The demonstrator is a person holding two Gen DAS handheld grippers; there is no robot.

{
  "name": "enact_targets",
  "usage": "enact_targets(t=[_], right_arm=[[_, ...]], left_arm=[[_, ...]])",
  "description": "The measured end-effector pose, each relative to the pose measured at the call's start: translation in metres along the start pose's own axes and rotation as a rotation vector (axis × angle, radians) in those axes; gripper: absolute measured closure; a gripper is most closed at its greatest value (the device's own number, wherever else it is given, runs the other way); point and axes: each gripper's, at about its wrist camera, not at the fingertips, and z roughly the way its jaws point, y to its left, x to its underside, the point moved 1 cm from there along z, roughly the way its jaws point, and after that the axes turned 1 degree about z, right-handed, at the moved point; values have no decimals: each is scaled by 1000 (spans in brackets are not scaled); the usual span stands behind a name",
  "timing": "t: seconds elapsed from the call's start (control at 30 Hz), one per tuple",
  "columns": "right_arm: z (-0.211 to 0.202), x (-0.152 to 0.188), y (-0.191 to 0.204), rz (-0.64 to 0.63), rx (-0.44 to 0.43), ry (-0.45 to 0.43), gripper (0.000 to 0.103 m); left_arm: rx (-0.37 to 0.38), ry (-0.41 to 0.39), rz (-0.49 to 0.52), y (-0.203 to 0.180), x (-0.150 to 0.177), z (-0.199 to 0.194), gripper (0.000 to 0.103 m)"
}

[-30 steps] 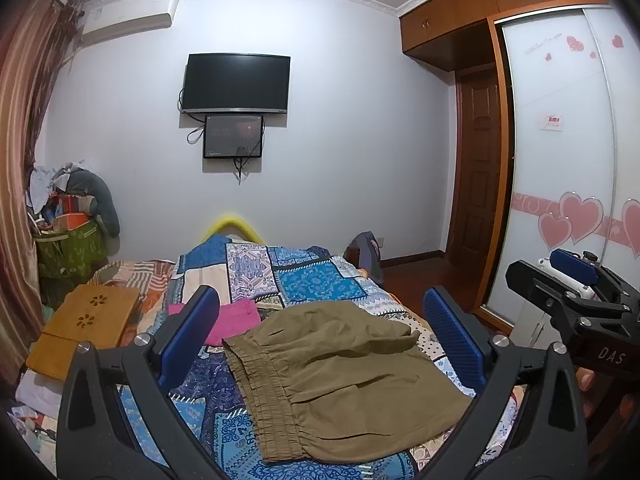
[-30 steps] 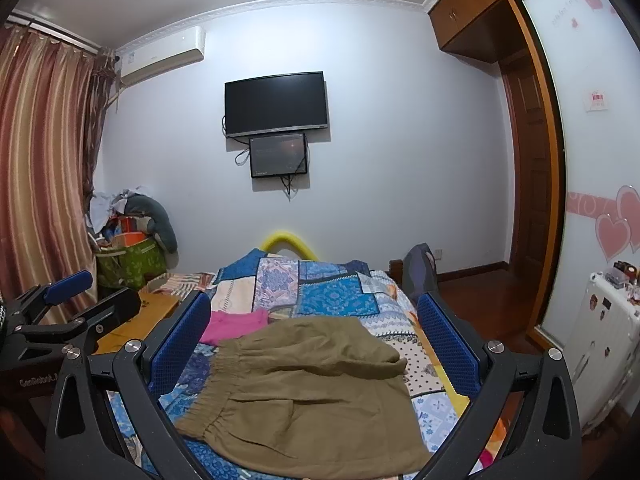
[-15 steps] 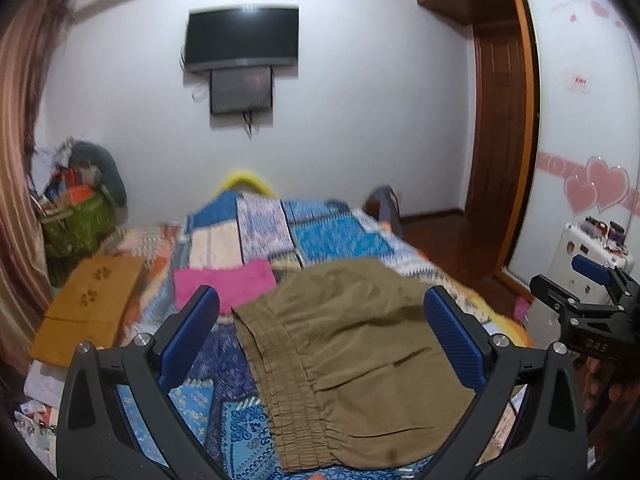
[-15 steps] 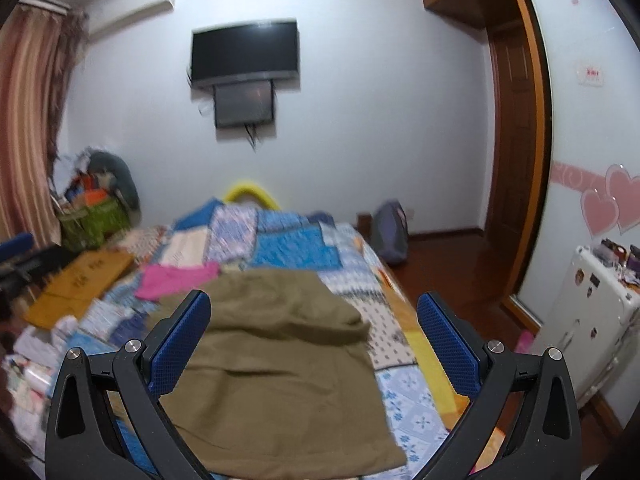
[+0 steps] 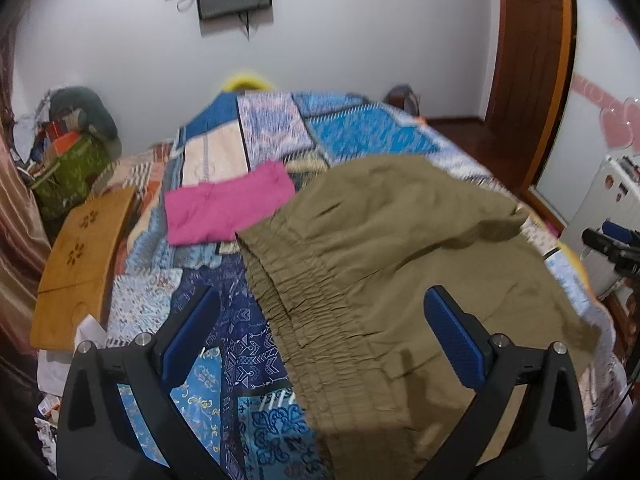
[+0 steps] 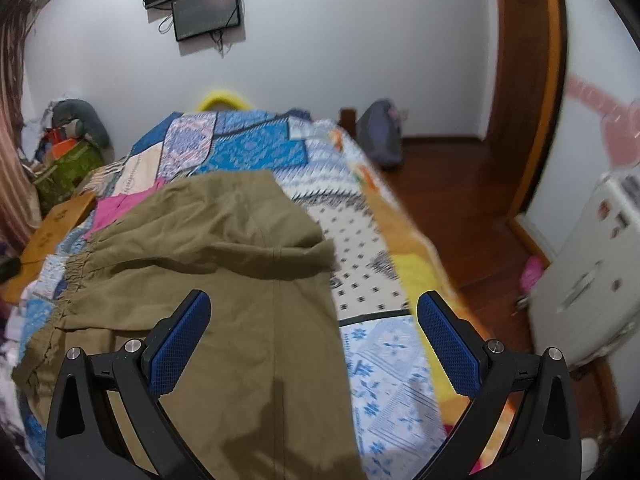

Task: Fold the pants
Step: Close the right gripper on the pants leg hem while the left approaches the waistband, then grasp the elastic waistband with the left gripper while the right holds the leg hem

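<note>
Approach step judged in hand: olive pants (image 5: 400, 264) are laid loosely bunched on the patchwork bed (image 5: 360, 136), nothing gripped, the left gripper (image 5: 320, 332) held wide-spread over the elastic waistband (image 5: 296, 304), the right gripper (image 6: 312, 332) equally spread over the leg side; a corner pinch is called for next.

Both wrist views down over pants (image 5: 392, 264)

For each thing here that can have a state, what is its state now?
Left claw: open, empty, above the pants.
Right claw: open, empty, above the pants.
Pants: lying on the bed, partly folded, top layer rumpled.
Pink cloth: folded flat beside the pants.
Screen: off.
</note>
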Motion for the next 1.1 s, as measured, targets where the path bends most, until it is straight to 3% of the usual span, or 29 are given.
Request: enact_targets(t=[0.2,0.33,0.4,0.5,0.67,0.73,0.83,1.1], right_arm=[[42,-7,-12,-17,-20,79,2],[74,-13,-13,-70,-40,165,15],[92,-14,-17,-54,-97,214,20],[116,-8,-19,-49,-136,301,43],[118,-1,-5,-147,-110,280,55],[114,3,-2,-182,-109,274,71],[110,5,0,-210,-78,269,87],[99,11,1,-162,-84,281,93]], left_arm=[[20,98,-31,12,1,47,0],[59,170,-53,17,6,73,0],[69,206,-45,16,10,82,0],[51,251,-21,14,18,99,0],[102,255,-72,25,22,108,1],[121,255,-63,27,21,110,4],[115,249,-43,31,19,112,5],[40,229,51,36,12,112,5]])
